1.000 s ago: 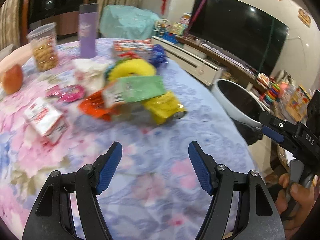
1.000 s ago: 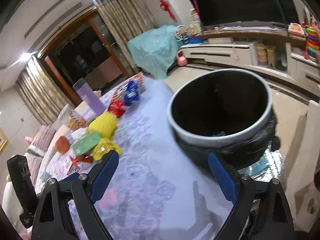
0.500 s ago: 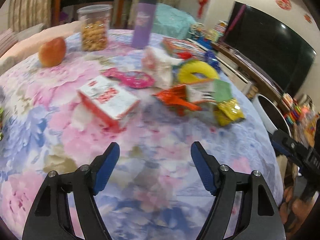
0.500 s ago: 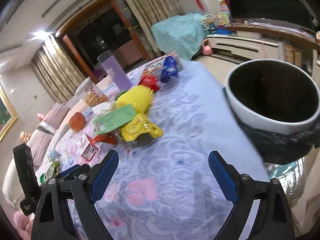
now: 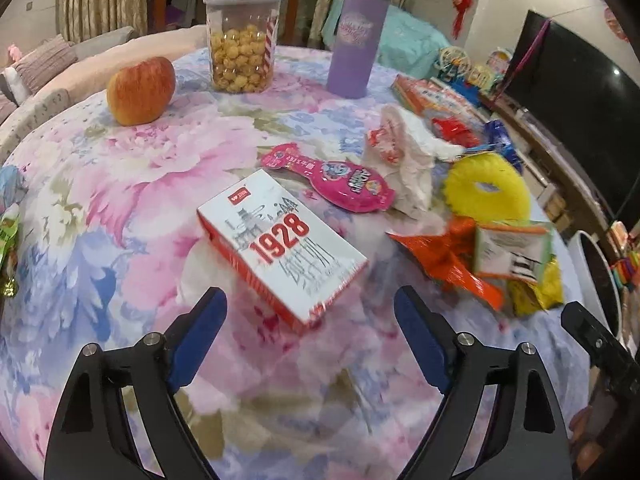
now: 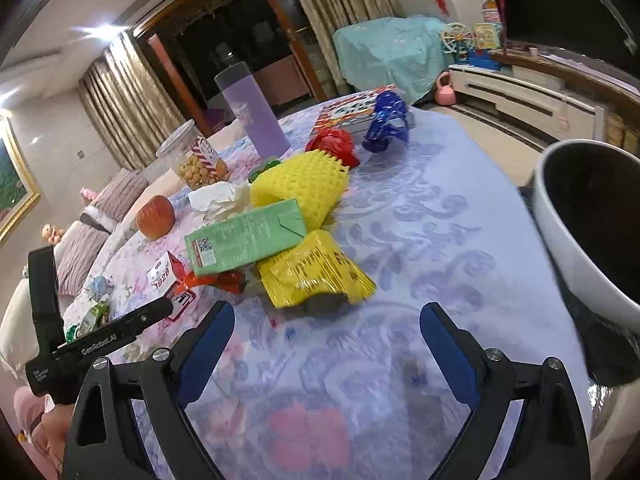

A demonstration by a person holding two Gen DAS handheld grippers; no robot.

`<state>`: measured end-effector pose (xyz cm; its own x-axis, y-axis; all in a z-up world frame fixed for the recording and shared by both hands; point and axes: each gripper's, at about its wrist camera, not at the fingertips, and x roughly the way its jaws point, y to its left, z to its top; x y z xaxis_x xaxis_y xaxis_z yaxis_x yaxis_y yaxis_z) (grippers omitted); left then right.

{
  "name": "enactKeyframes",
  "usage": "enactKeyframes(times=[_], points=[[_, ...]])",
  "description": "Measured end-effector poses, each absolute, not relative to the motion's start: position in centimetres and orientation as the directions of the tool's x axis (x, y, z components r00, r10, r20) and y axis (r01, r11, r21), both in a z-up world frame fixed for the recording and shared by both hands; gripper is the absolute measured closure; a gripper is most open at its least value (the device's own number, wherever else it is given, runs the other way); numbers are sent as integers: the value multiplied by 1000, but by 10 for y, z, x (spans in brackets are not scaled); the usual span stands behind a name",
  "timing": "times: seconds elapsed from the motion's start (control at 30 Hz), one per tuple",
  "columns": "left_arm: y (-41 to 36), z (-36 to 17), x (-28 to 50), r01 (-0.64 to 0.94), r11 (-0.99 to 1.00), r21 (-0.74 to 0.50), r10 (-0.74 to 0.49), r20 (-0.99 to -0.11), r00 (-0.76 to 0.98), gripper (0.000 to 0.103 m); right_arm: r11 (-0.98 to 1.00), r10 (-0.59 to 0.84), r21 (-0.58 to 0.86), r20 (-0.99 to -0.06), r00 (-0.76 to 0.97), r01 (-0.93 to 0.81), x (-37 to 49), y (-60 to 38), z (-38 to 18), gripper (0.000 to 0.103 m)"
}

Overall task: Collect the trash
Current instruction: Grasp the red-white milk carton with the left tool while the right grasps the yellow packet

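A: While its jaws are opening, the left gripper tilts down over the table, nothing between the blue pads; the near corner of the white-and-red 1928 box lies just ahead of the gap.

B: Right gripper?

A: Fingers wide apart, empty, angled down over the lavender part of the cloth. The yellow wrapper lies just beyond its tips, touching the green carton.

B: Surroundings, trash first.

A: Toward the table's right edge in the left view: orange wrapper, green carton, yellow foam net, crumpled tissue, pink packet. At the far edge stand an apple, a popcorn jar and a purple tumbler.

B: Obstructions?

A: Nothing lies between the left gripper's pads and the box. The carton partly covers the orange wrapper.

B: View differences?

A: Only the right view shows the trash bin fully open-mouthed, off the table's right edge; the left view catches just its rim. The right view also shows more litter at the table's left edge, and the left gripper's body beside it.
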<state>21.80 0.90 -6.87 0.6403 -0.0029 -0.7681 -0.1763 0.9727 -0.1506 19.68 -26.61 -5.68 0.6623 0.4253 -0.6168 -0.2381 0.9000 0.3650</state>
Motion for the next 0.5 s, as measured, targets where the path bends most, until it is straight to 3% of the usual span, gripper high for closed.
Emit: enactKeyframes(times=[0.27, 0.3, 0.33, 0.37, 0.43, 0.5], points=[[17, -79, 237, -226, 968, -112, 55, -781, 622, 16, 905, 425, 318, -651, 629, -282, 225, -242, -63, 8], [17, -80, 239, -223, 969, -108, 56, -783, 619, 18, 907, 421, 312, -654, 629, -282, 226, -241, -64, 9], [18, -80, 239, -219, 970, -109, 52, -781, 622, 27, 911, 413, 303, -658, 630, -281, 228, -239, -64, 11], [18, -80, 239, -214, 971, -108, 52, -776, 629, 35, 913, 407, 295, -661, 631, -280, 229, -238, -65, 15], [18, -79, 237, -192, 975, -115, 35, -769, 638, 40, 914, 405, 293, -667, 625, -280, 230, -238, -67, 45], [19, -78, 233, -174, 976, -129, 15, -763, 647, 44, 917, 400, 297, -677, 618, -268, 229, -240, -71, 51]])
